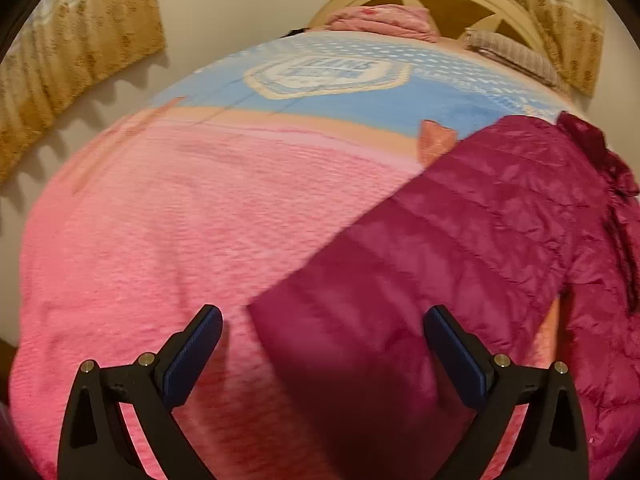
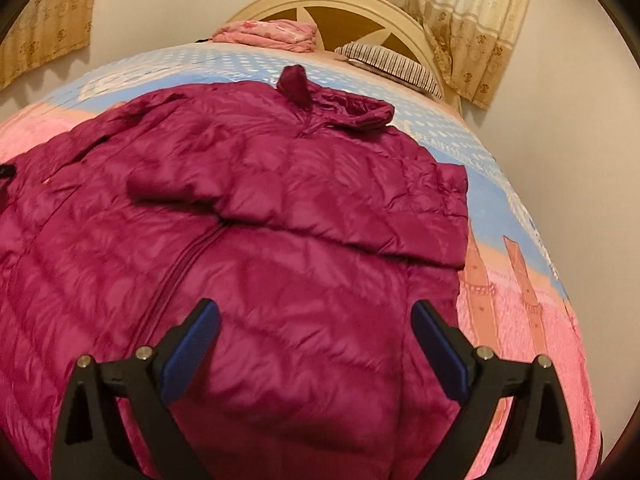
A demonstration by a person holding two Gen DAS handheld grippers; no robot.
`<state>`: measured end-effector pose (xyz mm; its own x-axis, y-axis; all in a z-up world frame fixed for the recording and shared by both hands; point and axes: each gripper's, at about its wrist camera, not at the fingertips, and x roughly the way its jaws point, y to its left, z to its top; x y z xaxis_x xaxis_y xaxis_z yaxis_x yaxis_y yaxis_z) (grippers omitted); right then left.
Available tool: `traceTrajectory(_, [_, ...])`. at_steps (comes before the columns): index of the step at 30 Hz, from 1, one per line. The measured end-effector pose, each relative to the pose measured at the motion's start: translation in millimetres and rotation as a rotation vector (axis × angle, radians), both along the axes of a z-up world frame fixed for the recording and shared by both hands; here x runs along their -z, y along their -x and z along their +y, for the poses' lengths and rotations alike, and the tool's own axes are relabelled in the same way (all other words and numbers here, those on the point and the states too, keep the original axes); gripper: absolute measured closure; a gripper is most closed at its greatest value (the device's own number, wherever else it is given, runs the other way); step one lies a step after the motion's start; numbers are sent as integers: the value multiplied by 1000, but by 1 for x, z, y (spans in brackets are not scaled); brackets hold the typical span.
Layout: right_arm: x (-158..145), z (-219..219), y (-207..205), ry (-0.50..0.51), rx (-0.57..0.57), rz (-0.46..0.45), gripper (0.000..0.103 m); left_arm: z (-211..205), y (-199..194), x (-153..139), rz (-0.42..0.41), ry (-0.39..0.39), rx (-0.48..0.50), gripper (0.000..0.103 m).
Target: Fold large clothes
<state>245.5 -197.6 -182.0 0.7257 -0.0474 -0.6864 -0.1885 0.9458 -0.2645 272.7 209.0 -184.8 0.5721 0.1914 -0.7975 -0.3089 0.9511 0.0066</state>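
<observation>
A magenta quilted down jacket [image 2: 280, 208] lies spread on a bed, on top of a pink and light blue blanket [image 1: 168, 208] with a printed badge in the blue part. In the right wrist view the jacket lies front side up, its zipper [image 2: 188, 264] runs from the lower left toward the collar [image 2: 352, 110], and one sleeve [image 2: 304, 216] is folded across the chest, so that its cuff end lies near the middle of the body. The collar points toward the cream headboard [image 2: 344, 8]. The right gripper [image 2: 316, 320] is above the lower part of the jacket; its fingers [image 2: 200, 332] stand wide apart and nothing is between them, the pads do not touch the cloth. In the left wrist view the jacket fills the right side of the picture, and the left gripper [image 1: 324, 328] is over the edge where the jacket meets the pink blanket. Its fingers [image 1: 456, 356] are also wide apart and hold nothing. This view is a little blurred. At the head of the bed lie a folded pink quilt [image 2: 268, 34] and a striped pillow [image 2: 396, 62], both well apart from the jacket. Beige patterned curtains [image 2: 468, 20] hang on the wall behind the bed on both sides.
</observation>
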Motion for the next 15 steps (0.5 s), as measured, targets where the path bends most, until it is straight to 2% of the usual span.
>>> traceTrajectory(1, [1, 0, 2, 1, -1, -3, 5, -2, -2, 2, 3, 9, 7, 8])
traceTrajectory(2, [1, -1, 5, 1, 3, -8, 5, -4, -6, 5, 5, 27, 18, 22])
traceTrajectory(4, [0, -6, 9, -10, 23, -17, 5, -12, -8, 8, 3, 37, 20, 28])
traceTrajectory(5, [-1, -10, 11, -21, 37, -21, 5, -14, -8, 7, -8, 36, 25, 42])
traceTrajectory(6, [-2, -12, 13, -31, 47, -25, 5, -17, -8, 5, -14, 35, 35, 51])
traceTrajectory(8, [-2, -18, 14, -46, 64, -30, 5, -18, -8, 1, -25, 50, 49, 75])
traceTrajectory(11, [-1, -23, 14, -63, 75, -37, 5, -17, -2, -11, -59, 19, 46, 84])
traceTrajectory(15, [2, -27, 18, -82, 78, -37, 5, -14, -4, -30, -108, -59, 36, 85])
